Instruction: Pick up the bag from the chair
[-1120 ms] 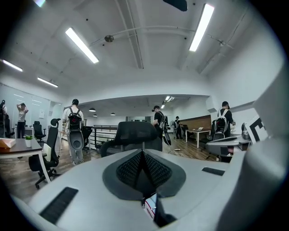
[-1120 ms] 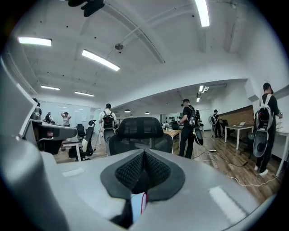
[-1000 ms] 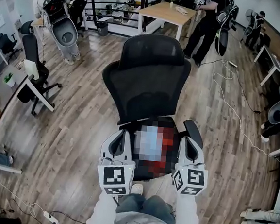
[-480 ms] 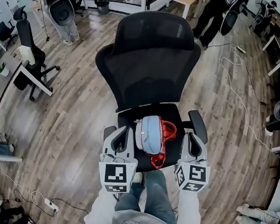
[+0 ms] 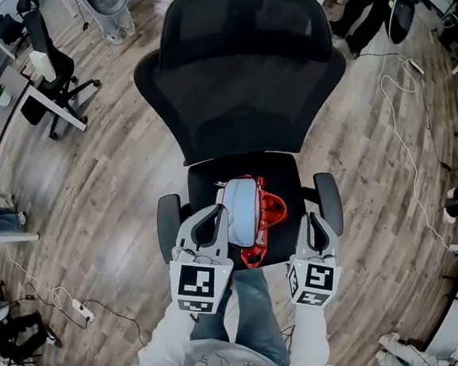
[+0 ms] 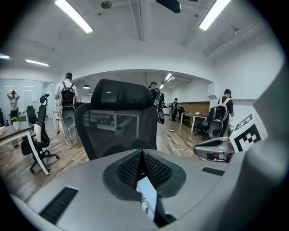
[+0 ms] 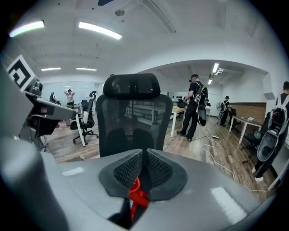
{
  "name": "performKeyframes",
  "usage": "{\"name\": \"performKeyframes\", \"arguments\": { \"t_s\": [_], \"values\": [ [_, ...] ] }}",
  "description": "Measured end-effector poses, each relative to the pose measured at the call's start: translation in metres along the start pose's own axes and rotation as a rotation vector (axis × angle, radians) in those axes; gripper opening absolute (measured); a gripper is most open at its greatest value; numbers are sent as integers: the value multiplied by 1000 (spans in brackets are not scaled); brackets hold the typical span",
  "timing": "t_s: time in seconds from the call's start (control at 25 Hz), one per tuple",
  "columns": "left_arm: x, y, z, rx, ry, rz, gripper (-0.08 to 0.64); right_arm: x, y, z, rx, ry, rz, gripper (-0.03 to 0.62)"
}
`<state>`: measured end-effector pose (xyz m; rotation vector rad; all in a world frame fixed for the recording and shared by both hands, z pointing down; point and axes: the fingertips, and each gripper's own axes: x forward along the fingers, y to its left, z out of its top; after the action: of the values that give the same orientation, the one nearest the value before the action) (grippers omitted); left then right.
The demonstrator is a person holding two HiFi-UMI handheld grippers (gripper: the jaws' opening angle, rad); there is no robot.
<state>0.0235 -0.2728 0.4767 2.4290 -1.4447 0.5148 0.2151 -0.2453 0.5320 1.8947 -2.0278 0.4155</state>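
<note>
Since the bag [image 5: 241,211] lies on the chair [image 5: 238,83] seat at mid-frame, the pickup looks unstarted. The left gripper [image 5: 212,217] and right gripper [image 5: 316,224] flank it with jaws pressed together (both empty), so grasping and lifting remain.

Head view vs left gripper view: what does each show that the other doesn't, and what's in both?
Only the head view: the whole bag, blue with red handles, lying on the seat, flanked by the left gripper and the right gripper; also the person's legs. Only the left gripper view: its tongs tip to tip, and the ceiling lights. Both: the chair back, a piece of the bag, the right gripper.
</note>
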Motion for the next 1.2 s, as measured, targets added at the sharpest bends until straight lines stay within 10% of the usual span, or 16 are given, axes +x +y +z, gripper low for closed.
{"name": "performKeyframes", "arguments": {
  "t_s": [1.2],
  "values": [
    [103, -47, -105, -46, 198, -51, 8, 100, -4, -168, 47, 277, 234, 40]
  ]
}}
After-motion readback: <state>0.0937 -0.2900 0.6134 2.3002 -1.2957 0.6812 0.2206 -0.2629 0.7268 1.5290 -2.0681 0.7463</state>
